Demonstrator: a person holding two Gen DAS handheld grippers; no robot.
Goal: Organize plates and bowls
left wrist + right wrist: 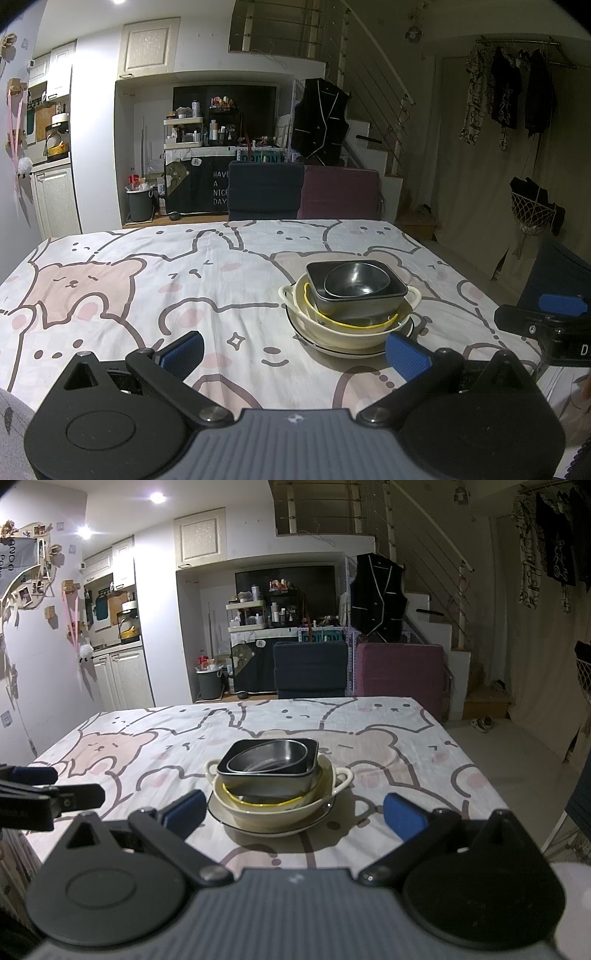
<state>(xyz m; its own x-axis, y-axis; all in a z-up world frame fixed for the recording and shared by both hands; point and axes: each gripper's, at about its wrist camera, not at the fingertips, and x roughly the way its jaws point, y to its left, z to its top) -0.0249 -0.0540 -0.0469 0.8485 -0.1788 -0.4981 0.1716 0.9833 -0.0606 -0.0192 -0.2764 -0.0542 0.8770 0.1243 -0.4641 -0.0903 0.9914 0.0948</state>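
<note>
One stack of dishes stands on the table. A white plate with a dark rim (328,349) (229,821) lies at the bottom. On it sits a cream two-handled bowl (343,332) (273,812) holding a yellow-rimmed dish (354,325) (258,805). A dark square bowl (358,302) (273,779) rests in that, with a round metal bowl (356,282) (267,760) inside it. My left gripper (295,354) is open, short of the stack and to its left. My right gripper (293,814) is open, close in front of the stack, with nothing between its fingers.
The table wears a cloth printed with cartoon bears (147,288) (406,746). Two chairs, one dark blue (266,192) (310,668) and one purple (341,194) (400,672), stand at its far edge. Shelves, a bin and stairs lie beyond.
</note>
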